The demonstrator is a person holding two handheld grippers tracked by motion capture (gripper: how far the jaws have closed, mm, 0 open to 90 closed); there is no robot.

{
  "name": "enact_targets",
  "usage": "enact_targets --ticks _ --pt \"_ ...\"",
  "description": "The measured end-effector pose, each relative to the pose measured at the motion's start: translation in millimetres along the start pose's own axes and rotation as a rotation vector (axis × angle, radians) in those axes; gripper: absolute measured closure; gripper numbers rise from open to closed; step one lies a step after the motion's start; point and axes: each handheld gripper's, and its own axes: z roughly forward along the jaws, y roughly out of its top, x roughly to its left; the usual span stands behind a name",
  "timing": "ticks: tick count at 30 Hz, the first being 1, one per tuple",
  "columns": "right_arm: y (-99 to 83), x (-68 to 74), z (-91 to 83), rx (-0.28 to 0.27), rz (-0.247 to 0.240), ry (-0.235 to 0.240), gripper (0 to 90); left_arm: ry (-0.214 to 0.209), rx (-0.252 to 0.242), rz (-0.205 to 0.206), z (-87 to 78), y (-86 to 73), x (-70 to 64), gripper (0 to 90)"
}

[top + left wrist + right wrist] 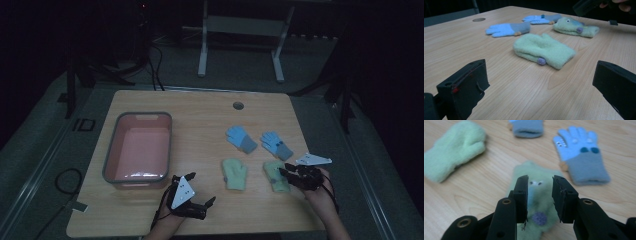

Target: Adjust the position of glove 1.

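Observation:
Two pale green mittens and two blue gloves with grey cuffs lie on the wooden table [200, 125]. My right gripper [284, 172] [540, 180] hovers just above the right green mitten [273, 170] [540, 202], which has small eyes and a purple dot; its jaws stand a little apart with nothing clamped. The left green mitten [235, 173] [544, 50] lies ahead of my left gripper [202, 187] [539, 70], whose jaws are spread wide near the table's front edge. Behind them lie the left blue glove [241, 138] [509, 28] and the right blue glove [276, 145] [580, 155].
A pink bin [137, 116] with a grey rim stands on the left half of the table, close to my left gripper. A round cable hole [238, 105] sits near the far edge. A metal frame [240, 30] stands on the dark floor behind.

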Motion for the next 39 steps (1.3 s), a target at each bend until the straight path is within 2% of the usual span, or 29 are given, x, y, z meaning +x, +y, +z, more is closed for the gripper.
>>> enact_targets --ticks 4,5,9,10,13,16,18,20,21,23,25,26,28,30,32,33,34,38,39 --pt "-5.2 2.3 3.7 -0.007 0.008 -0.009 64.0 0.0 -0.001 0.0 0.0 0.0 0.0 0.2" --pt "-9.0 4.6 8.2 -0.019 0.028 -0.004 63.4 0.0 0.0 -0.001 0.0 0.0 0.0 0.2" --pt "-15.0 8.6 17.3 -0.002 0.022 -0.019 61.7 -0.001 -0.002 -0.001 -0.1 -0.1 -0.1 0.2" --pt "-22.1 11.8 23.3 -0.003 0.004 -0.041 63.2 -0.002 -0.002 0.001 -0.1 -0.1 0.0 0.3" --pt "-28.6 14.5 24.0 -0.038 0.027 -0.053 72.0 -0.002 0.0 0.002 0.0 0.0 -0.2 0.2" --pt "-30.0 20.0 26.3 -0.051 0.024 -0.091 81.6 0.0 0.0 0.005 -0.1 0.0 -0.5 0.3" --pt "-29.4 21.8 26.6 -0.048 0.02 -0.101 83.5 0.001 0.0 0.006 -0.1 0.0 -0.7 0.2" --pt "-23.7 29.5 25.2 -0.027 0.037 -0.155 86.1 0.003 0.0 0.007 -0.1 0.0 -1.0 0.2" --pt "-23.7 29.5 25.2 -0.027 0.037 -0.155 86.1 0.004 0.0 0.007 -0.1 0.0 -1.0 0.2" --pt "-14.4 38.5 19.1 -0.042 0.063 -0.203 86.4 0.007 -0.001 0.005 -0.1 0.0 -1.1 0.3" --pt "-9.7 41.5 16.3 -0.046 0.073 -0.208 86.3 0.005 -0.001 0.006 -0.1 -0.1 -1.1 0.3" --pt "1.5 48.3 10.7 -0.066 0.086 -0.232 86.4 0.003 0.0 0.01 -0.1 0.0 -1.1 0.3" --pt "5.5 50.2 9.6 -0.068 0.086 -0.226 86.3 0.004 0.0 0.015 -0.1 0.0 -1.5 0.3" --pt "22.0 59.9 6.1 -0.094 0.12 -0.227 86.3 0.006 -0.001 0.009 -0.2 0.0 -1.2 0.2" --pt "25.7 62.3 5.0 -0.106 0.135 -0.23 86.3 0.007 -0.002 0.005 -0.3 -0.1 -1.0 0.3" --pt "30.7 66.3 3.5 -0.123 0.163 -0.231 86.3 0.008 -0.003 0.003 -0.3 -0.1 -0.9 0.3" --pt "42.1 77.0 2.6 -0.142 0.188 -0.235 86.3 0.009 -0.003 0.004 -0.3 -0.2 -1.0 0.3" --pt "55.7 96.1 6.2 -0.16 0.222 -0.219 86.3 0.009 -0.003 0.011 -0.3 -0.1 -1.5 0.3" --pt "55.7 96.1 6.2 -0.16 0.222 -0.219 86.3 0.009 -0.003 0.012 -0.3 -0.1 -1.5 0.3"
